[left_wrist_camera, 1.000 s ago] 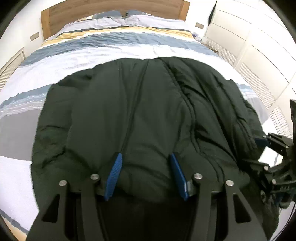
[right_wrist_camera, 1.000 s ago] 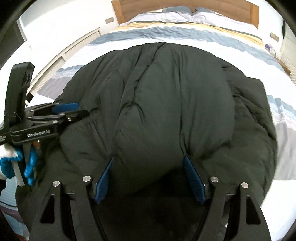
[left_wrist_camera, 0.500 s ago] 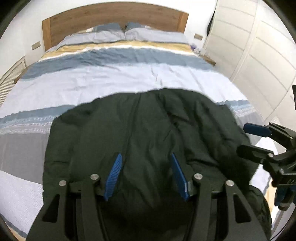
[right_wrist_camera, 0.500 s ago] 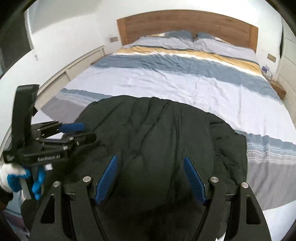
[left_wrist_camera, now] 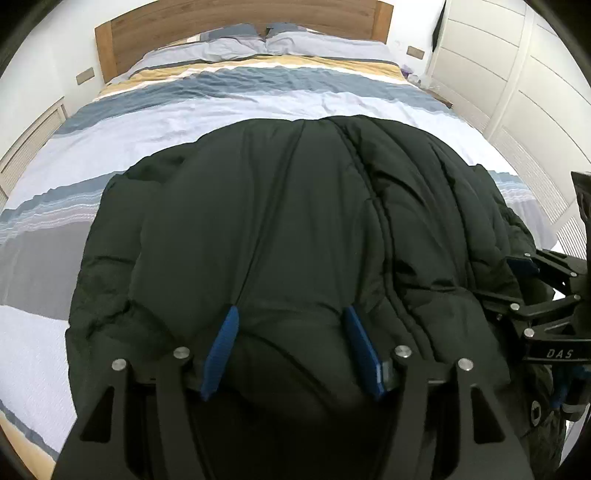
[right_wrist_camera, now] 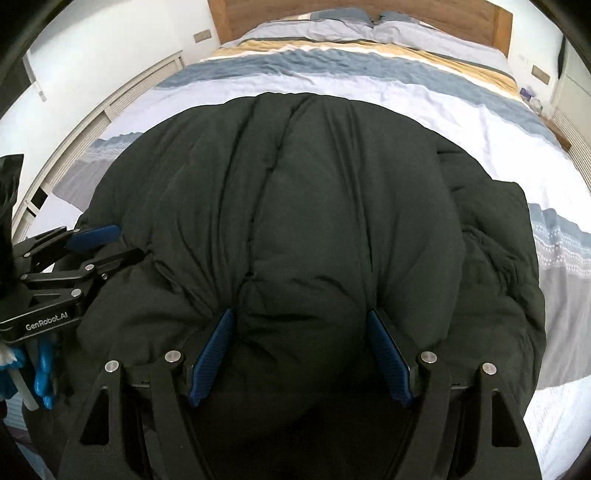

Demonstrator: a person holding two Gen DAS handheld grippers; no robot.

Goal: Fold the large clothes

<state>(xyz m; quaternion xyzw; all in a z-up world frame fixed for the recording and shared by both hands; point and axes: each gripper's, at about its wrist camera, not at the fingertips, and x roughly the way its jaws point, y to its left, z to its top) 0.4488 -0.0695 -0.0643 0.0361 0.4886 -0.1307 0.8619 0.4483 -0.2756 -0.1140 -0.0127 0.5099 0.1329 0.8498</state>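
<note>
A large black puffer jacket (left_wrist_camera: 295, 221) lies spread across the foot of the striped bed (left_wrist_camera: 258, 92); it also fills the right wrist view (right_wrist_camera: 314, 206). My left gripper (left_wrist_camera: 291, 317) has a thick bunch of the jacket's near edge between its blue pads (left_wrist_camera: 221, 347). My right gripper (right_wrist_camera: 301, 317) holds a bunch of the same edge between its blue pads (right_wrist_camera: 388, 354). Each gripper shows at the side of the other's view: the right one (left_wrist_camera: 535, 295), the left one (right_wrist_camera: 74, 258). The jacket's underside is hidden.
A wooden headboard (left_wrist_camera: 240, 22) and pillows (left_wrist_camera: 266, 40) are at the far end. White wardrobe doors (left_wrist_camera: 517, 74) stand at the right of the bed. A white wall with a low slatted panel (right_wrist_camera: 122, 99) runs along the left.
Both grippers rose and pulled back half a second ago, then came down and forward again. The jacket again fills both views, still held at its near edge.
</note>
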